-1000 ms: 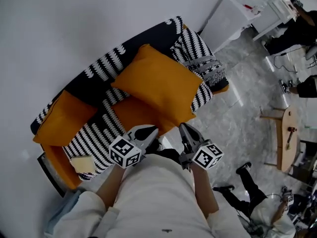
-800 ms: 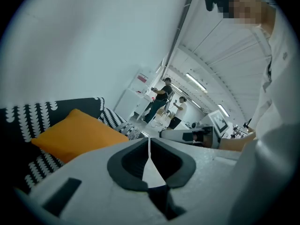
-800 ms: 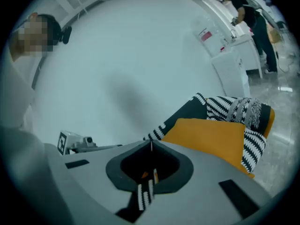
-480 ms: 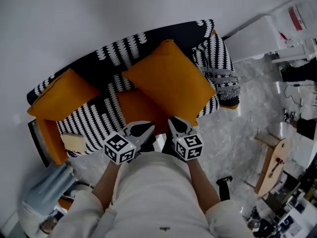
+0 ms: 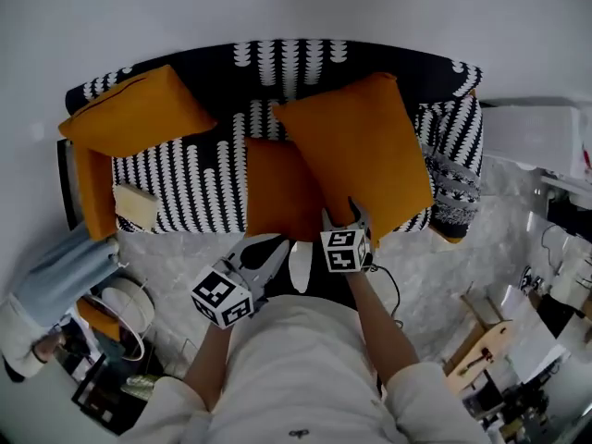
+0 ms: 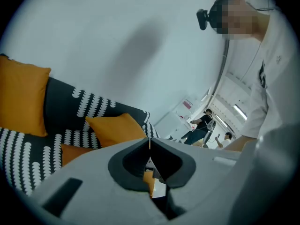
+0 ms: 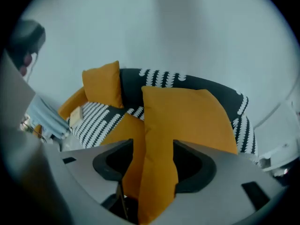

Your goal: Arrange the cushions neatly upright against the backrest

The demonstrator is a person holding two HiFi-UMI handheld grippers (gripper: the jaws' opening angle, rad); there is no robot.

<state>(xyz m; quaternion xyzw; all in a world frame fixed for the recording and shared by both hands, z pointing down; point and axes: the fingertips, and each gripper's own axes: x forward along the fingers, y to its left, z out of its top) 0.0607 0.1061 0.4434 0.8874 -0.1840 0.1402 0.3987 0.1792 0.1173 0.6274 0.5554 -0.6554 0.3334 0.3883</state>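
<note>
Head view first: the sofa (image 5: 287,61) runs left to right along the wall. The big orange cushion (image 5: 356,151) sits right of centre, its long axis going from the backrest down to the seat's front edge, skewed a bit to the right, so it's leaning rather than standing straight. It overlaps the flat orange cushion (image 5: 270,192) lying on the seat just to its left. The corner cushion (image 5: 134,114) is way off at the left end, propped against the backrest and armrest. The right tongs (image 5: 342,215) are at the big cushion's near edge. The left tongs (image 5: 276,252) hang over the floor in front of the sofa, touching nothing. Left gripper view: the left tongs (image 6: 149,144) are clenched tip to tip with nothing in them, sofa and cushions well beyond. Right gripper view: the right tongs (image 7: 150,165) have just been opening and stand pretty wide. The big cushion's near corner pokes down into the gap, right up against one pad, but not pinched as far as I can see. The flat cushion shows just behind it.
</note>
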